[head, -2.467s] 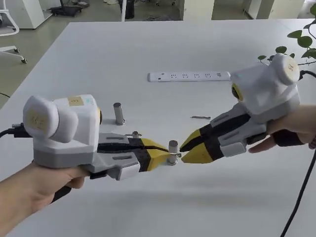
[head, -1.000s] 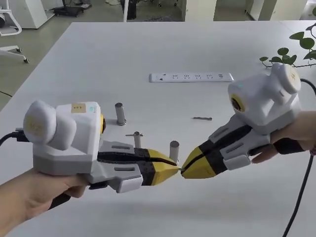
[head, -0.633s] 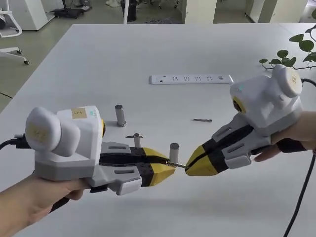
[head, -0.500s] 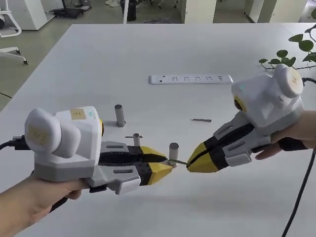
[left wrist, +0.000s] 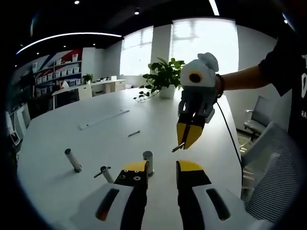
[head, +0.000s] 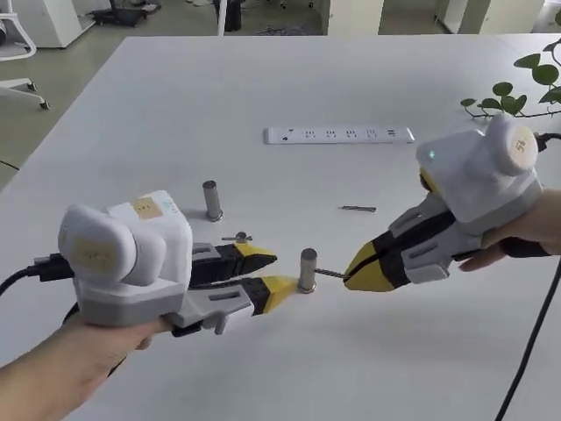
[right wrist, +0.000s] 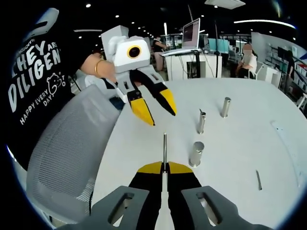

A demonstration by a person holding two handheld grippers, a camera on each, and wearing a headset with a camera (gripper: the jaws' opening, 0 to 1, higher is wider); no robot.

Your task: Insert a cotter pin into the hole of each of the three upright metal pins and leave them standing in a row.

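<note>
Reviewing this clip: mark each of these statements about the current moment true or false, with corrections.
1. The right gripper is shut on a thin metal cotter pin. True.
2. The left gripper is clamped on the nearest upright grey metal pin. False: its jaws are open, and that pin stands just beyond one jaw tip.
3. The middle upright metal pin has a cotter pin through its top. True.
4. A loose cotter pin lies on top of the long white power strip. False: it lies on the white table, apart from the strip.
</note>
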